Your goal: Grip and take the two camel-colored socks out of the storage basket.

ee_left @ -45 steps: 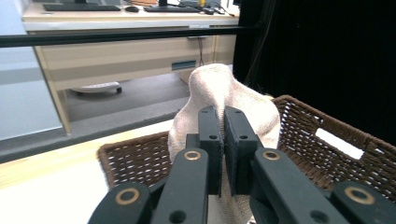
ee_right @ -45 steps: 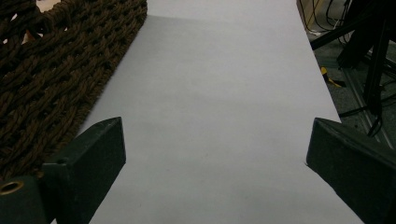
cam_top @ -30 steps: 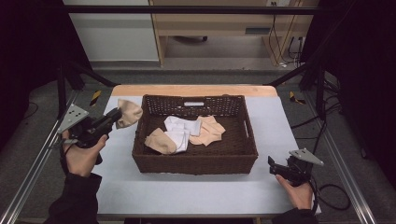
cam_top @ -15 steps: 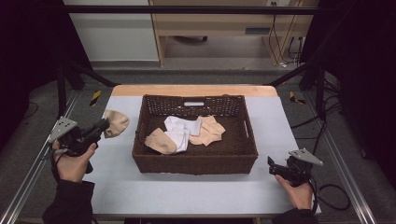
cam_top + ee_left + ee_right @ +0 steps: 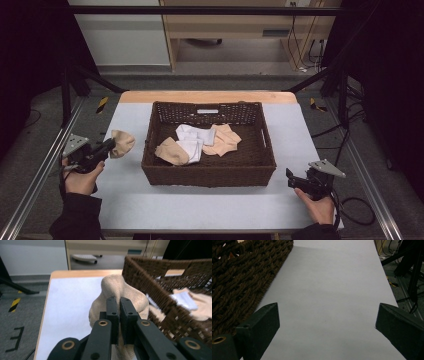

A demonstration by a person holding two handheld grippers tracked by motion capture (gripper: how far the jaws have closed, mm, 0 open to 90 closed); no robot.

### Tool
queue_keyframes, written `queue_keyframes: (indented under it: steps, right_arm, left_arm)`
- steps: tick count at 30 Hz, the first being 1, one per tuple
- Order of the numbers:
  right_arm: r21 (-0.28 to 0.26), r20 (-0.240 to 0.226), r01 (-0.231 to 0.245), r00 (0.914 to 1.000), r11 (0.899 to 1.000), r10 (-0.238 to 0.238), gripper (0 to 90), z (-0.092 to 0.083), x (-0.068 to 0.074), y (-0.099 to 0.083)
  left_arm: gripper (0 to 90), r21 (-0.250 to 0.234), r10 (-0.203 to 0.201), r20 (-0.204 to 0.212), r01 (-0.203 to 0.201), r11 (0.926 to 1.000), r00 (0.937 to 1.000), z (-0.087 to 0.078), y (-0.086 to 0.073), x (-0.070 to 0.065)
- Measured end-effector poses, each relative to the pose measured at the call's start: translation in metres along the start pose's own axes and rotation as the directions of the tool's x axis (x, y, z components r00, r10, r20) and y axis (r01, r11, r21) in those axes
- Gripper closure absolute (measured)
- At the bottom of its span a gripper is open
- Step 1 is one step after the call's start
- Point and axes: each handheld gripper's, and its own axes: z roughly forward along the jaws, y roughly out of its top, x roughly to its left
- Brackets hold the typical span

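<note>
A dark wicker basket [image 5: 210, 170] stands in the middle of the white table [image 5: 200, 210] and holds a tan sock [image 5: 171, 151], a white sock [image 5: 192, 137] and a peach sock [image 5: 225, 141]. To its left my left gripper [image 5: 109, 147] is shut on a beige sock [image 5: 123, 142], low over the table. In the left gripper view the jaws pinch that beige sock [image 5: 120, 290] right beside the basket wall [image 5: 150, 282]. My right gripper [image 5: 290, 177] rests at the table's front right, jaws wide apart with nothing between them [image 5: 327, 315].
The basket's woven wall [image 5: 239, 277] lies just left of the right gripper. Metal frame rails [image 5: 40, 170] run along both table sides. Cables [image 5: 357, 205] lie on the floor at the right. A wooden cabinet [image 5: 240, 25] stands behind the table.
My left gripper has sunk and drawn back toward the left front with the beige sock, away from the basket's rim. The right gripper has stayed put.
</note>
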Motion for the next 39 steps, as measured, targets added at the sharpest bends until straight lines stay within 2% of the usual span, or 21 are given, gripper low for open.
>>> queue_keyframes:
  steps: [7, 13, 17, 21, 24, 27, 31, 33, 36, 39]
  right_arm:
    - [0.000, 0.000, 0.001, 1.0000, 1.000, -0.001, 5.6, -0.001, 0.000, 0.000]
    - [0.002, -0.001, 0.002, 1.0000, 1.000, -0.002, 5.6, -0.001, 0.000, 0.000]
    - [0.004, 0.000, 0.004, 1.0000, 1.000, -0.004, 5.6, 0.000, 0.000, 0.000]
    - [0.007, -0.001, 0.003, 1.0000, 1.000, -0.003, 5.5, 0.000, 0.000, 0.000]
    - [0.007, -0.001, 0.004, 1.0000, 1.000, -0.004, 5.5, 0.000, 0.000, 0.000]
    - [0.009, -0.002, 0.003, 1.0000, 1.000, -0.003, 5.5, 0.000, 0.000, 0.000]
    - [0.006, -0.002, 0.001, 1.0000, 1.000, -0.001, 5.5, -0.001, 0.000, 0.000]
    - [0.005, -0.002, 0.001, 1.0000, 1.000, -0.001, 5.5, -0.001, 0.000, 0.000]
    - [0.008, -0.003, 0.000, 1.0000, 1.000, 0.000, 5.5, 0.000, 0.000, 0.000]
    - [0.007, -0.003, 0.000, 1.0000, 1.000, 0.000, 5.5, 0.000, 0.000, 0.000]
  left_arm:
    - [85.7, 0.075, 0.036, -0.013, -0.035, 0.9966, 0.9993, 0.010, -0.014, 0.000]
    - [85.6, 0.149, 0.064, -0.017, -0.061, 0.9870, 0.9978, 0.017, -0.023, -0.001]
    - [85.5, 0.205, 0.080, -0.028, -0.073, 0.9761, 0.9964, 0.022, -0.030, 0.000]
    - [84.9, 0.257, 0.103, -0.034, -0.091, 0.9621, 0.9940, 0.027, -0.036, 0.001]
    - [80.7, 0.277, 0.094, -0.030, -0.082, 0.9574, 0.9951, 0.029, -0.039, 0.001]
    - [69.4, 0.254, 0.081, -0.035, -0.069, 0.9647, 0.9961, 0.027, -0.037, 0.002]
    - [58.6, 0.193, 0.065, -0.029, -0.058, 0.9795, 0.9975, 0.018, -0.026, -0.001]
    - [55.4, 0.170, 0.060, -0.029, -0.054, 0.9840, 0.9978, 0.014, -0.022, -0.002]
    - [53.1, 0.119, 0.031, -0.022, -0.028, 0.9925, 0.9993, 0.006, -0.012, -0.003]
    - [50.7, 0.078, 0.006, -0.012, -0.005, 0.9969, 0.9999, 0.001, -0.004, -0.006]
